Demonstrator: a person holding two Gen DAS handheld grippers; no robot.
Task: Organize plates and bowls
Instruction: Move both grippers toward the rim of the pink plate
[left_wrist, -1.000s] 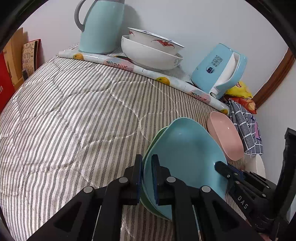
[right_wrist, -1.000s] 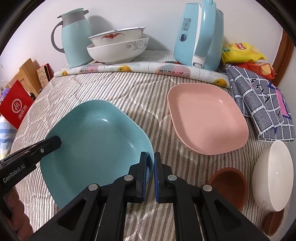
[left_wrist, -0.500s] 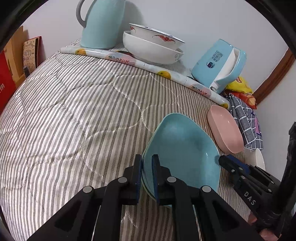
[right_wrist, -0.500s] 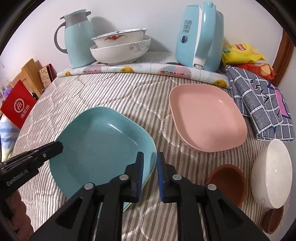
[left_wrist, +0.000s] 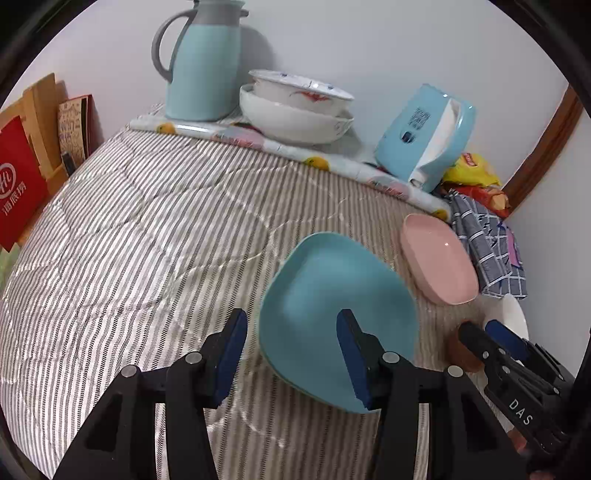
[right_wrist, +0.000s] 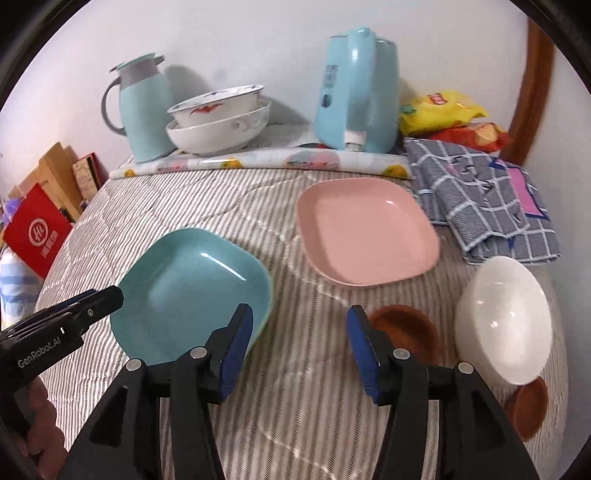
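Observation:
A teal square plate (left_wrist: 332, 306) (right_wrist: 192, 288) lies on the striped bed cover, stacked on a green plate whose edge (left_wrist: 276, 371) peeks out below. My left gripper (left_wrist: 291, 354) hangs over its near rim. Its jaws are opening; the rim sits between them, but the pads do not touch it. My right gripper (right_wrist: 300, 345) is at the plate's right corner. Its jaws are opening too, with only bed cover between them. A pink plate (right_wrist: 365, 232), a white bowl (right_wrist: 502, 321) and two small brown bowls (right_wrist: 406, 328) (right_wrist: 528, 406) lie to the right.
Two stacked white bowls (right_wrist: 218, 122), a teal thermos jug (right_wrist: 144, 107) and a blue kettle (right_wrist: 358, 92) stand along the back wall. A checked cloth (right_wrist: 480, 203) and snack bags (right_wrist: 439, 110) fill the right corner. A red bag (right_wrist: 37, 232) stands off the left edge.
Both grippers were shut on the teal plate's rim; both have let go, spread their jaws and drawn back and up. The plate now rests flat on the green one.

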